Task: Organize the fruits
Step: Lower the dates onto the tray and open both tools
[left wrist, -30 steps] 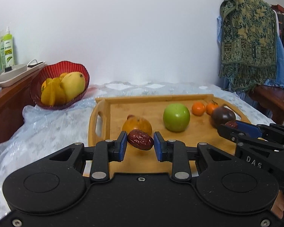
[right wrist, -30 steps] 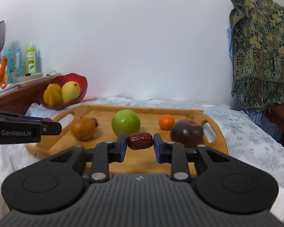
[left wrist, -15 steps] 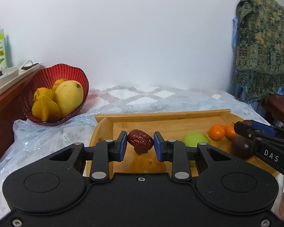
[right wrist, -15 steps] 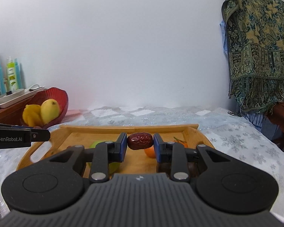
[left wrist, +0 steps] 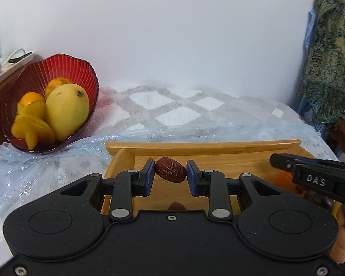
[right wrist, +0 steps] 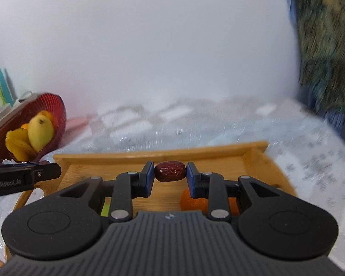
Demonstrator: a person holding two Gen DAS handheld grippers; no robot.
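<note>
My left gripper (left wrist: 170,172) is shut on a wrinkled red date (left wrist: 170,169), held above the far part of the wooden tray (left wrist: 202,146). My right gripper (right wrist: 170,172) is shut on a second red date (right wrist: 170,171) over the same tray (right wrist: 163,155). A red ribbed bowl (left wrist: 80,73) with a mango (left wrist: 66,110), starfruit and oranges stands at the left; in the right wrist view the bowl (right wrist: 50,105) is far left. A small orange fruit (right wrist: 192,203) shows under the right fingers. The other gripper's tip shows at each view's edge.
The table wears a shiny pale cloth (left wrist: 184,115) and meets a white wall. A wooden shelf with a white tray (left wrist: 11,59) and bottles (right wrist: 0,87) stands left of the bowl. A patterned green cloth (left wrist: 333,53) hangs at the right.
Both grippers have moved forward over the tray, each still holding its date. The apple, plum and oranges have slid beneath the gripper bodies, and the red bowl looks closer.
</note>
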